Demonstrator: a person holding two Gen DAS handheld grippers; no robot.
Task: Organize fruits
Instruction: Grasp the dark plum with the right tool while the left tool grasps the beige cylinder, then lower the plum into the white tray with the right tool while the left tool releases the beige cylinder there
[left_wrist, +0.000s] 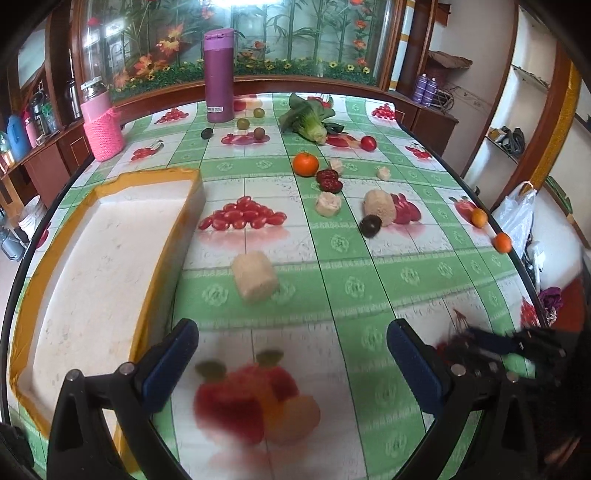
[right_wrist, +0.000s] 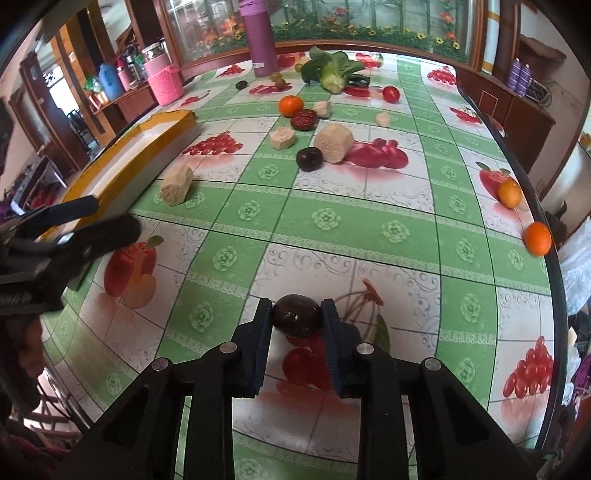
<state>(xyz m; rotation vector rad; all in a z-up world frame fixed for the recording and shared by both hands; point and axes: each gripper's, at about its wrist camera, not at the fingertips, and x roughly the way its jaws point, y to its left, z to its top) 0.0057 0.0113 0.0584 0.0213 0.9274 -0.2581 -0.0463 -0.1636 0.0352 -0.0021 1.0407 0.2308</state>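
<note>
My right gripper (right_wrist: 297, 310) is shut on a dark round fruit (right_wrist: 296, 319), its blue pads pressing both sides just above the tablecloth. My left gripper (left_wrist: 291, 332) stands open and holds nothing, low over the cloth beside the white foam tray (left_wrist: 92, 266) with its yellow taped rim. In the right wrist view the left gripper (right_wrist: 92, 221) shows blurred at the left, next to the tray (right_wrist: 162, 125). Further off lie an orange (left_wrist: 306, 164), another dark fruit (left_wrist: 370, 225), a red tomato (left_wrist: 368, 143) and two small oranges (left_wrist: 479, 217) at the right table edge.
Beige spongy chunks (left_wrist: 255, 277) (left_wrist: 378, 207) lie mid-table, with a leafy green vegetable (left_wrist: 310, 120) and small green fruits (left_wrist: 243, 123) behind. A purple bottle (left_wrist: 219, 75) and a pink-wrapped jar (left_wrist: 102, 125) stand at the back. The table edge curves close on the right.
</note>
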